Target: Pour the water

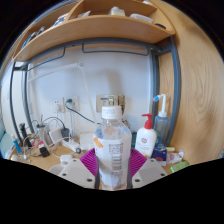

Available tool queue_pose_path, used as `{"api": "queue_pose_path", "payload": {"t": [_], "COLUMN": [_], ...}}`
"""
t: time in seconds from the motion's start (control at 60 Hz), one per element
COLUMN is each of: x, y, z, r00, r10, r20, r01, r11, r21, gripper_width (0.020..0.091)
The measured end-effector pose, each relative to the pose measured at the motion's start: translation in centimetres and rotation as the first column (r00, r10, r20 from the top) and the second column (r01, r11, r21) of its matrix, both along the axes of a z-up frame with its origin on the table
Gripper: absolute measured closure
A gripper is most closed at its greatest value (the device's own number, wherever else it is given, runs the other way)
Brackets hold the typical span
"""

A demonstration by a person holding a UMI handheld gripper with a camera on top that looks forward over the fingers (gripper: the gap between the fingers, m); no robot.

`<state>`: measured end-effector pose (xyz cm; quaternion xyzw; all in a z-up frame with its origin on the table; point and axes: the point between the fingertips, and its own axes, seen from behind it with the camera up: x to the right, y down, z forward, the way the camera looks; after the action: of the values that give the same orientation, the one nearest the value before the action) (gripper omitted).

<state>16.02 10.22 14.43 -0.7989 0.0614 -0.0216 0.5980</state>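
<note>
A clear plastic water bottle [112, 150] with a white cap and a pale label stands upright between my fingers, lifted in front of the desk. My gripper [112, 166] is shut on the bottle: the magenta pads [89, 160] press on its lower body from both sides. The bottle's base is hidden behind the fingers. I see no cup or other vessel for water in this view.
Beyond the bottle lies a cluttered desk [62, 152] against a white wall. A white pump bottle with a red label [147, 135] stands to the right, cables and small items [35, 140] to the left. A wooden shelf [95, 30] hangs overhead.
</note>
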Motion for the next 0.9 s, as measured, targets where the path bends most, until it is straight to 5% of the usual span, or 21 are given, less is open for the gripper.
{"api": "queue_pose_path", "payload": {"t": [0.217, 0.533, 0.6, 0.717, 0.9], "x": [0.1, 0.5, 0.6, -0.1, -1.8], "y": [0.9, -0.4, -0.8, -2.3, -8.2], "z": [-3.2, -4.3, -5.3, -6.9, -9.0], "r00": [0.999, 1.000, 1.000, 0.999, 0.996], "r10": [0.035, 0.018, 0.012, 0.035, 0.083], "r20": [0.016, -0.010, -0.003, 0.003, -0.036], "r01": [-0.035, -0.018, -0.012, -0.035, -0.090], "r11": [0.999, 0.998, 1.000, 0.997, 0.971], "r21": [0.009, 0.053, 0.004, -0.071, -0.221], "gripper_width": [0.0720, 0.0563, 0.0498, 0.0282, 0.0268]}}
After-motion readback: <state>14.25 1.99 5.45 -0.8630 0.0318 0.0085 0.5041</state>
